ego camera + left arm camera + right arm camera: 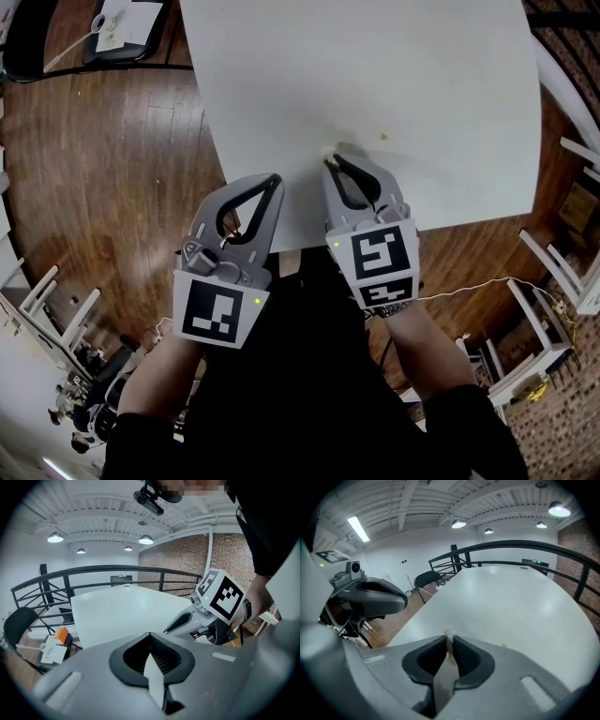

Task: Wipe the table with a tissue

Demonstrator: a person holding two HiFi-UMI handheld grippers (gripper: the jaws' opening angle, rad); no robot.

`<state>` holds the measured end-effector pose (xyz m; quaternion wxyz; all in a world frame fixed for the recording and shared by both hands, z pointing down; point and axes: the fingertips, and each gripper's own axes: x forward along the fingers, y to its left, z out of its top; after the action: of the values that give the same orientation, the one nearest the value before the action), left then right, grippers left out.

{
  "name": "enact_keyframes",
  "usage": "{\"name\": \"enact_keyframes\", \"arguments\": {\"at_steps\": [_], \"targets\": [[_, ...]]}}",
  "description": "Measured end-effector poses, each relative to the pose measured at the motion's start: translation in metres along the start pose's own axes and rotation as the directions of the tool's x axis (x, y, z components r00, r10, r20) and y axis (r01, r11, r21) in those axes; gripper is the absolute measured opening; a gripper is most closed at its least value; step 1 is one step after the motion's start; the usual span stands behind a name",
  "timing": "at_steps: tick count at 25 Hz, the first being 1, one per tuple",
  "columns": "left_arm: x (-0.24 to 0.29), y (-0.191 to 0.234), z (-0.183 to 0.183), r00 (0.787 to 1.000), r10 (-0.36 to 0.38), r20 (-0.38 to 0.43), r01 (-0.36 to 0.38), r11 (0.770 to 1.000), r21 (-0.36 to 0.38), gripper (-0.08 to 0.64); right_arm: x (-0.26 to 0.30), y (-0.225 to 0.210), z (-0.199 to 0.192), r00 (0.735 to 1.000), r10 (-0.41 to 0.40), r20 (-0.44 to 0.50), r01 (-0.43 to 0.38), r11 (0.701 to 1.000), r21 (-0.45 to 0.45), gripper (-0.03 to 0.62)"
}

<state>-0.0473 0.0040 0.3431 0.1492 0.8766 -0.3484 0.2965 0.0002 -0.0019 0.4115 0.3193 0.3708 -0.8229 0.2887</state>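
Note:
A white table (394,84) fills the top of the head view. My right gripper (330,162) reaches over the table's near edge. It is shut on a small crumpled bit of tissue (449,634) that pokes out just past the tips (330,150). A tiny yellowish crumb (382,137) lies on the table just beyond it, and it also shows in the right gripper view (503,645). My left gripper (277,178) hangs beside the table's left corner over the floor, shut with nothing between its jaws (150,635).
A black chair (122,37) with papers on it stands on the wooden floor at the far left. White chairs (562,272) stand to the right of the table. A dark railing (525,545) runs behind the table's far side.

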Motion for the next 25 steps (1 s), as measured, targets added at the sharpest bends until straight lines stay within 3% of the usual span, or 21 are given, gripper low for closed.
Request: {"name": "enact_keyframes", "arguments": {"at_steps": [25], "targets": [[0.013,0.002,0.005,1.000,0.004,-0.009,-0.004,1.000,-0.003,0.015,0.004,-0.028,-0.004,0.999,-0.032,-0.027,0.033,0.999,0.025,0.034]]}}
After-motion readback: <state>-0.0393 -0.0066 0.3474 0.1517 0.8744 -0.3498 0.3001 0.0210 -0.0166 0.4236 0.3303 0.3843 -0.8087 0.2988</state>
